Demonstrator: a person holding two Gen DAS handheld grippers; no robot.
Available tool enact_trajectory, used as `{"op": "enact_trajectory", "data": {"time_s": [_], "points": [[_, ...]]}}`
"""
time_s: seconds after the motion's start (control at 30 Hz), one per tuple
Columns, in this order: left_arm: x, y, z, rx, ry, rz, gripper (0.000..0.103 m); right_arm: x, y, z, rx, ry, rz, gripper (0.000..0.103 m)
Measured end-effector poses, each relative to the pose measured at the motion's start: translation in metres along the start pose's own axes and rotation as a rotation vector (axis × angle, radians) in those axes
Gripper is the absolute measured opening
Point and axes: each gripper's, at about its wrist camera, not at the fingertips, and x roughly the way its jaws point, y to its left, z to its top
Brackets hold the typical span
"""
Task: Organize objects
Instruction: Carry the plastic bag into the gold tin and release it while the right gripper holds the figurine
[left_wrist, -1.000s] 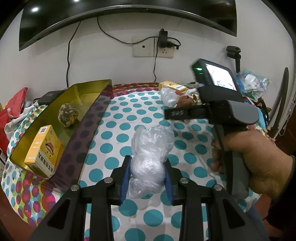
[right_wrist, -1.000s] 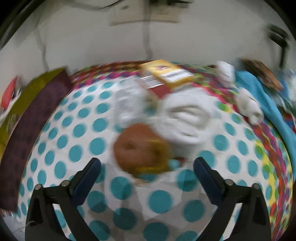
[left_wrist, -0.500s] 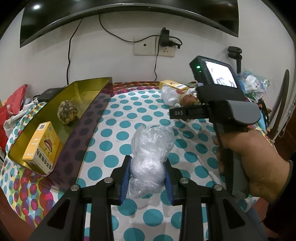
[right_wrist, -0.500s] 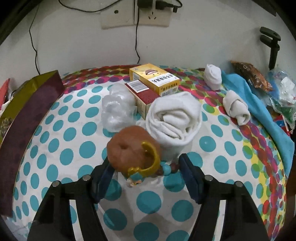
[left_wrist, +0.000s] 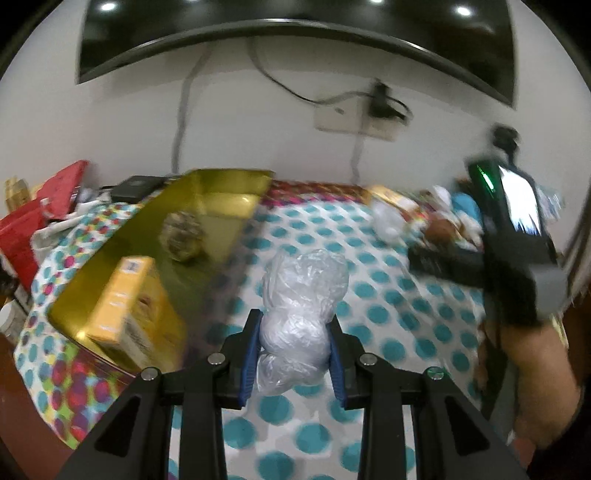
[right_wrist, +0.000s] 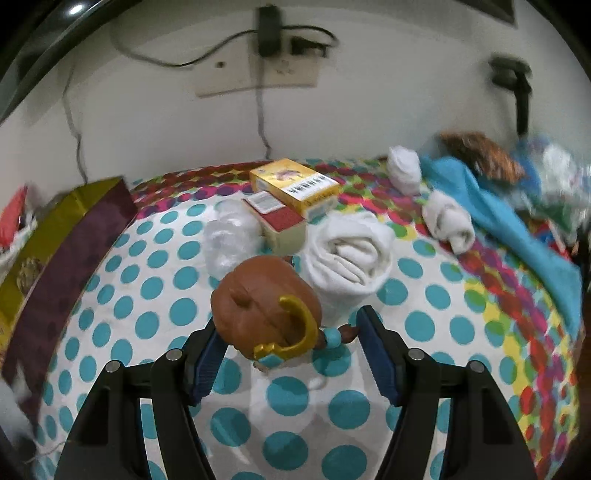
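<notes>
My left gripper (left_wrist: 293, 347) is shut on a crumpled clear plastic bundle (left_wrist: 303, 291), its blue pads pressing both sides just above the dotted tablecloth. The gold tray (left_wrist: 218, 192) lies to its left and holds a yellow box (left_wrist: 125, 306) and a brown scaly ball (left_wrist: 183, 236). In the right wrist view my right gripper (right_wrist: 291, 339) is shut on a brown-headed toy figure (right_wrist: 258, 306) with a gold band. One pad rests on the head, the other on its small braid.
Behind the toy lie a rolled white towel (right_wrist: 351, 254), a red box (right_wrist: 277, 218), a yellow box (right_wrist: 295, 184) and another plastic bundle (right_wrist: 229, 236). Rolled socks (right_wrist: 448, 221) and a blue cloth (right_wrist: 509, 221) fill the right side. A hand (left_wrist: 535, 369) holds the other gripper's handle.
The right jaws closed from wide apart onto the toy figure. The left gripper, still holding the plastic bundle, swung left toward the gold tray, which now looks nearer.
</notes>
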Motion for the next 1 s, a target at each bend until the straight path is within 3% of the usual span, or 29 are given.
{"op": "enact_trajectory", "data": {"time_s": [0.1, 0.17, 0.3, 0.63, 0.73, 0.77, 0.8, 0.87, 1.0], "points": [[-0.003, 0.025, 0.019, -0.053, -0.03, 0.054, 0.033, -0.007, 0.013, 0.0, -0.073, -0.038, -0.011, 0.066], [0.005, 0.042, 0.029, -0.065, -0.013, 0.109, 0.033, -0.011, 0.019, 0.0, -0.105, -0.054, -0.014, 0.066], [0.016, 0.068, 0.037, -0.122, 0.017, 0.139, 0.033, -0.011, 0.018, 0.0, -0.101, -0.057, -0.002, 0.066], [0.06, 0.07, 0.042, -0.088, 0.101, 0.215, 0.033, -0.004, 0.004, 0.003, -0.03, -0.015, 0.038, 0.066], [0.063, 0.072, 0.045, -0.099, 0.107, 0.171, 0.036, -0.004, 0.004, 0.003, -0.03, -0.017, 0.041, 0.066], [0.061, 0.072, 0.045, -0.1, 0.097, 0.17, 0.039, -0.004, 0.003, 0.003, -0.029, -0.018, 0.043, 0.066], [0.057, 0.071, 0.044, -0.101, 0.074, 0.165, 0.05, -0.004, 0.004, 0.003, -0.029, -0.017, 0.039, 0.066], [0.047, 0.07, 0.044, -0.099, 0.043, 0.167, 0.063, -0.004, 0.004, 0.003, -0.029, -0.016, 0.04, 0.066], [0.01, 0.069, 0.035, -0.105, -0.025, 0.165, 0.068, -0.001, 0.005, 0.004, -0.029, 0.0, 0.041, 0.067]]}}
